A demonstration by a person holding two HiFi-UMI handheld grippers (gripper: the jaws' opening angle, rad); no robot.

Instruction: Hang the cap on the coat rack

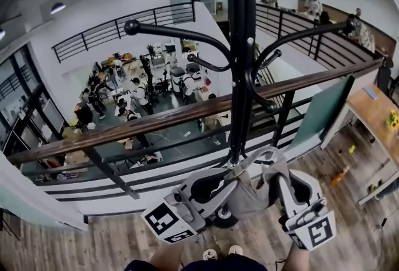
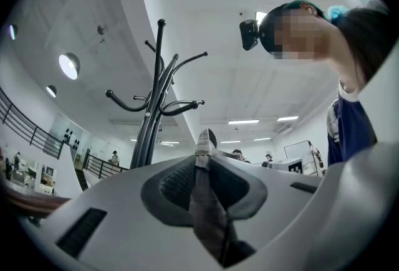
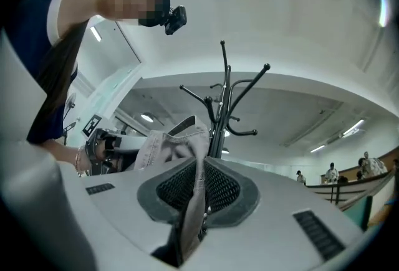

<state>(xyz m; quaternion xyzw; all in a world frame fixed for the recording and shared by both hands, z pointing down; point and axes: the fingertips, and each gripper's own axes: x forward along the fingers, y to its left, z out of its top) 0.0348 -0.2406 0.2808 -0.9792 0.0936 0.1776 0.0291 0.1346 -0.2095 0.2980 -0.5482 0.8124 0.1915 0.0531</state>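
A grey cap [image 1: 250, 194] hangs between my two grippers, low against the pole of the black coat rack [image 1: 242, 58]. My left gripper [image 1: 232, 177] is shut on one edge of the cap [image 2: 204, 201]. My right gripper [image 1: 274, 171] is shut on the other edge, where the fabric [image 3: 194, 201] is pinched between the pads. In the right gripper view the cap's crown [image 3: 174, 139] bulges to the left of the jaws, in front of the coat rack [image 3: 222, 108]. The rack's curved hooks [image 1: 181, 34] stand well above the cap. In the left gripper view the coat rack [image 2: 156, 101] rises to the left of the jaws.
A black railing with a wooden handrail [image 1: 156, 121] runs right behind the rack, with an open hall and several people below it. At the right stands a wooden desk [image 1: 374, 111] with small yellow things. Wooden floor [image 1: 112, 245] and the person's shoes [image 1: 219, 253] lie below.
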